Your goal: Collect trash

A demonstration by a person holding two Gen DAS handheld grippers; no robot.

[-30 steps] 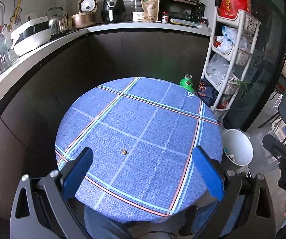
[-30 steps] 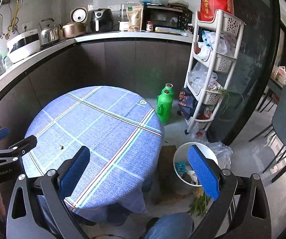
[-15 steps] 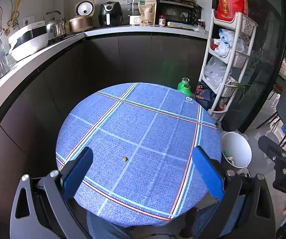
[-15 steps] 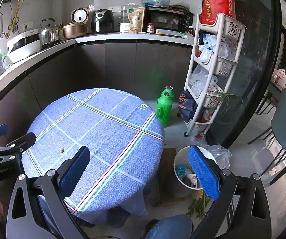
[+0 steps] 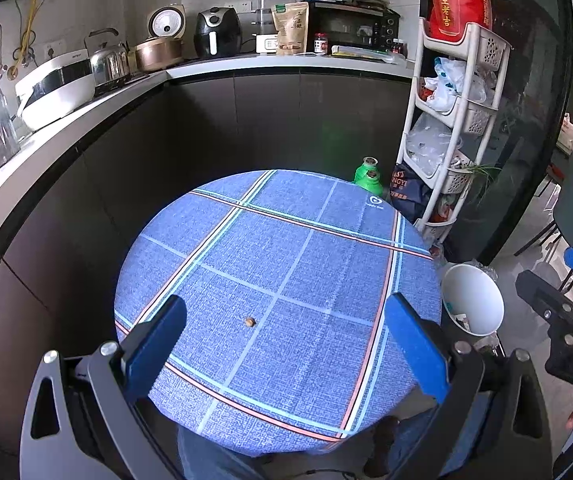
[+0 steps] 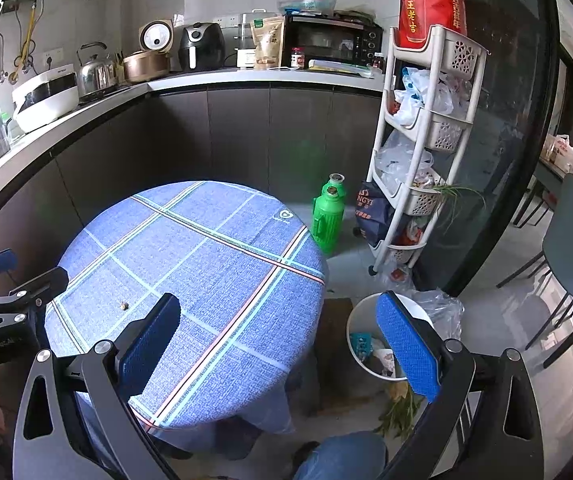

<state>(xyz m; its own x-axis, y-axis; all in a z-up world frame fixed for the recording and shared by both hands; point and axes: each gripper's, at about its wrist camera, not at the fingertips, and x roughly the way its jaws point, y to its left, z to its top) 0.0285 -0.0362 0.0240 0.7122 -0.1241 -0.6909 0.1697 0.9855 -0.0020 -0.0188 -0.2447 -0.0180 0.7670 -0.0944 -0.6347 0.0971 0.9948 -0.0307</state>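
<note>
Both hand-held grippers, left [image 5: 282,344] and right [image 6: 274,344], have drawn back, wide and empty, leaving the small brown crumb [image 5: 250,321] at twelve o'clock on the blue checked tabletop [image 5: 326,248].

The left gripper [image 5: 282,332] hangs with its blue fingers [image 5: 158,336] spread wide, nothing between them. The right gripper [image 6: 278,332], at its three o'clock, gapes equally wide and empty.

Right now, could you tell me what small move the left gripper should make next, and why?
Probably lower the open left gripper toward the small brown scrap. It is the only litter seen on the blue tablecloth, lies between the fingers, and neither gripper holds anything.
</note>
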